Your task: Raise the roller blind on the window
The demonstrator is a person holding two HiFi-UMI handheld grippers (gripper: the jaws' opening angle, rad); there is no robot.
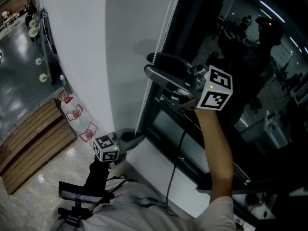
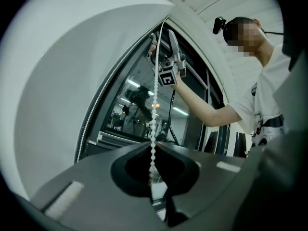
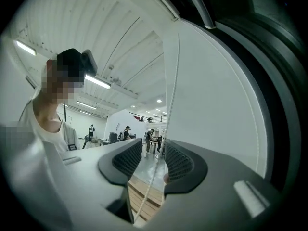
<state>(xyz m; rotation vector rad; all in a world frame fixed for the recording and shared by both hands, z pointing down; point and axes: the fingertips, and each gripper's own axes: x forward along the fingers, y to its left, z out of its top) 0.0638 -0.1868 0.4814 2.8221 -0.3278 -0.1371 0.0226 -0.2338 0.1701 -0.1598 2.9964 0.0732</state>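
The white roller blind [image 1: 96,42] hangs over the left part of the dark window [image 1: 250,57]. Its white bead chain [image 1: 163,32] drops along the blind's edge. My right gripper [image 1: 150,64] is high on the chain, open, with the chain [image 3: 171,81] running loose through the gap between the jaws of the right gripper [image 3: 148,165]. Low down, near the sill, my left gripper [image 1: 137,139] points level. In its own view the left gripper [image 2: 153,146] is shut on the chain [image 2: 155,105], which runs taut up to the right gripper [image 2: 159,40].
A white sill [image 1: 154,165] runs under the window frame. A black cable [image 1: 171,186] hangs beside my right arm. Far below at the left lie a wooden slatted platform [image 1: 33,138] and a shiny floor. The glass reflects the room.
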